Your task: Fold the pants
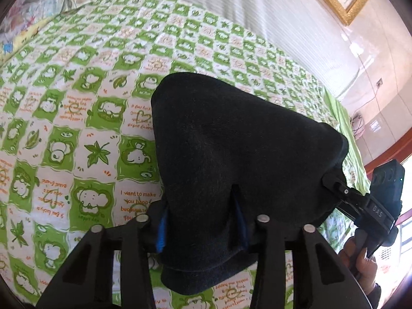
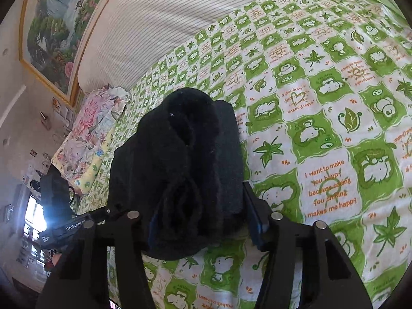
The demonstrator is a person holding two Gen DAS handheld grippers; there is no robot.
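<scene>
Now both grippers hold the folded black pants (image 1: 231, 159) above the green-checked bedsheet (image 1: 77, 134).
Left gripper (image 1: 202, 229) clamps 1 end, blue pads pressed into cloth; right gripper (image 2: 206, 221) grips the bunched other end, though its left pad seems buried in fabric.

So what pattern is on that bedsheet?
The bedsheet is a green-and-white check with cartoon animals, leaves and orange writing, clearest in the right wrist view.

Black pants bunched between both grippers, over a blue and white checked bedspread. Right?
Not quite: the bedspread is green and white checked, not blue, as the right wrist view shows. The rest stands: the black pants are bunched between the left gripper and the right gripper.
</scene>
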